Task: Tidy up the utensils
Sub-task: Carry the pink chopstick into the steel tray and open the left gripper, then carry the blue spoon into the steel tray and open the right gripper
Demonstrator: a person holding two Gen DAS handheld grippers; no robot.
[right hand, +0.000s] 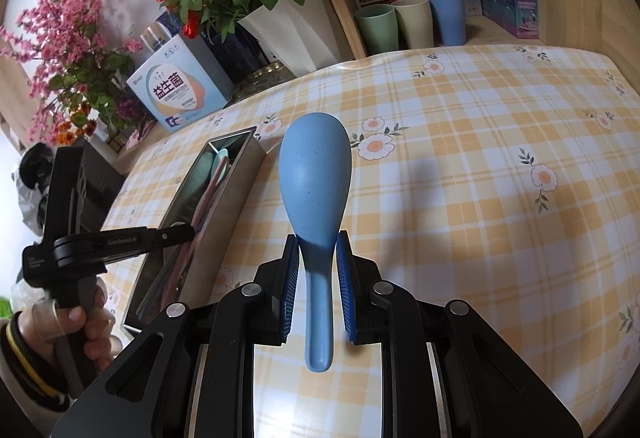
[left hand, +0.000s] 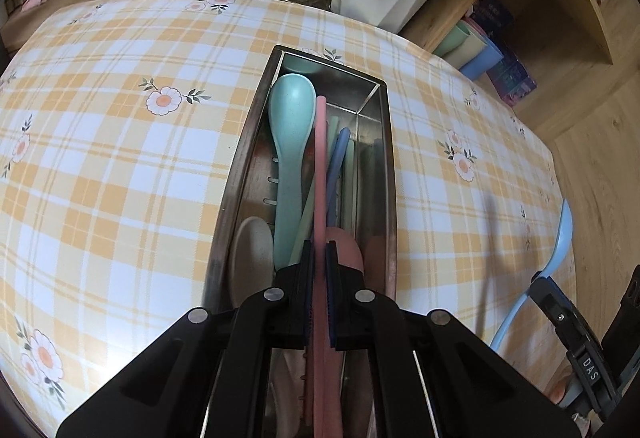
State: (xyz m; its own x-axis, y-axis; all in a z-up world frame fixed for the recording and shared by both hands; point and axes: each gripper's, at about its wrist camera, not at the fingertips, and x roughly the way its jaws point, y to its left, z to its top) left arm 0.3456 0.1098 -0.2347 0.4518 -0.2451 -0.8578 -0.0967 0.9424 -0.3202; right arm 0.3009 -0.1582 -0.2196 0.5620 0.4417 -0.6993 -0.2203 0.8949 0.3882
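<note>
Blue spoon [right hand: 316, 193] in right hand-held gripper [right hand: 318, 286].

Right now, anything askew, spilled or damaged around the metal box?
Nothing spilled or damaged. Only oddity: the utensils in the metal box lie crossed, not parallel. The left gripper holds a pink utensil over them; the right gripper holds a blue spoon.

A long, narrow metal utensil box [left hand: 256, 141] lies open-topped on the checked worktop. Inside it a teal spoon [left hand: 290, 125] lies lengthwise with its bowl at the far end, a beige spoon [left hand: 251, 254] has its bowl at the near left, and a blue chopstick [left hand: 338, 165] rests beside them. A pink utensil [left hand: 321, 177] runs lengthwise over the box, pinched between two pads. A speckled blue spoon [right hand: 316, 193] is gripped at its neck, bowl forward, above the worktop just right of the box.
</note>
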